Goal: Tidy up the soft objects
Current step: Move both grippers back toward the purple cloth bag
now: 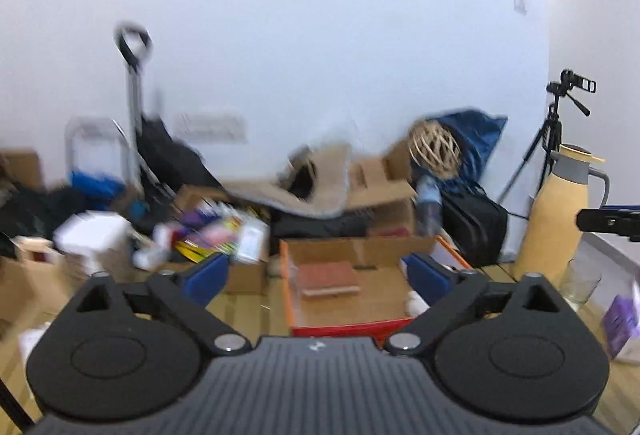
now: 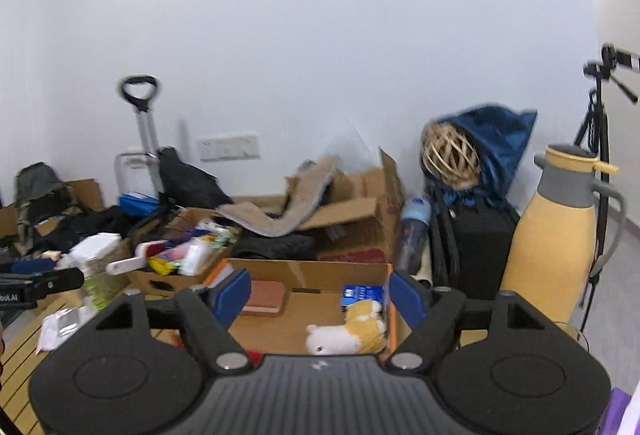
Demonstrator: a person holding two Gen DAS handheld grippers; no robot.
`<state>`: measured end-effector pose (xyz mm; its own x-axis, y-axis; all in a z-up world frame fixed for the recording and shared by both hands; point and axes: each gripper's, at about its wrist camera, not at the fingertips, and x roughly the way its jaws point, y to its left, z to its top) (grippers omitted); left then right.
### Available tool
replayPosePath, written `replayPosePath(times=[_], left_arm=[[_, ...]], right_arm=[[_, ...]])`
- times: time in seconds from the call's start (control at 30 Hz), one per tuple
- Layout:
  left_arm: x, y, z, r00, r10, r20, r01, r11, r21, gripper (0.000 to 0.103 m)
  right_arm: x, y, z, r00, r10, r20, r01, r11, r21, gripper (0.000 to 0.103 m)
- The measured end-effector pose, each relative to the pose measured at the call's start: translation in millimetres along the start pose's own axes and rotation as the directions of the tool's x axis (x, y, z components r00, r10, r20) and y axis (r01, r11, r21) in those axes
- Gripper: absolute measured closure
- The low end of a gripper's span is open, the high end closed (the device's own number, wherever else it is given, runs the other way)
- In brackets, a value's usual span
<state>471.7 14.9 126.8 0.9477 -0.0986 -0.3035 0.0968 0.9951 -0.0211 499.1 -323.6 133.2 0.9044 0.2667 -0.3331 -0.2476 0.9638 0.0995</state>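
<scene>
An open cardboard box with orange edges [image 2: 320, 273] stands on the wooden table; it also shows in the left wrist view [image 1: 286, 291]. Inside lie a yellow-and-white plush toy [image 2: 348, 329], a brown block [image 2: 266, 297] and a small blue box [image 2: 362, 295]. In the left wrist view the brown block [image 1: 328, 277] shows and a bit of white plush [image 1: 416, 301] peeks beside the right finger. My right gripper [image 2: 318, 299] is open and empty, just before the box. My left gripper [image 1: 316, 277] is open and empty, above the box's near side.
A yellow thermos jug [image 2: 556, 231] stands right, with a glass [image 1: 578, 283] near it. A carton of colourful items [image 2: 184, 259] sits left of the box. Cardboard boxes, a beige cloth [image 2: 288, 211], a woven ball [image 2: 450, 155], bags and a tripod [image 1: 552, 139] are behind.
</scene>
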Motion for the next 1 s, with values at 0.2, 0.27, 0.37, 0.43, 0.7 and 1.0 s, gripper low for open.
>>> replayPosePath(times=[0.2,0.27,0.37,0.43,0.7,1.0], left_arm=[[-112,-16,-68,0.985,0.032,0.169,-0.046,0.996,0.079,0.000],[-141,-22,-87,0.984,0.023,0.179,-0.040,0.995,0.094,0.000],[-178,-24,-112,0.983,0.003,0.182,-0.018,0.997,0.079,0.000],[-204,-24,-129,0.981,0.006,0.196,-0.017,0.998,0.053,0.000],[-249,-21,-169,0.980,0.008,0.200,-0.007,1.000,-0.008,0.000],[-228,-21,-174,0.988,-0.002,0.158,0.005,1.000,-0.015,0.000]], right_arm=[[-91,36,-71,0.994,0.060,0.090,-0.051,0.993,-0.103,0.020],[-119,48,-93,0.990,0.076,0.118,-0.062,0.990,-0.123,0.019],[-154,60,-123,0.987,0.090,0.133,-0.073,0.989,-0.126,0.016],[-175,69,-144,0.987,0.087,0.134,-0.071,0.991,-0.116,0.015],[-226,93,-200,0.985,0.097,0.143,-0.083,0.991,-0.105,0.014],[-213,88,-204,0.986,0.073,0.151,-0.060,0.994,-0.088,0.014]])
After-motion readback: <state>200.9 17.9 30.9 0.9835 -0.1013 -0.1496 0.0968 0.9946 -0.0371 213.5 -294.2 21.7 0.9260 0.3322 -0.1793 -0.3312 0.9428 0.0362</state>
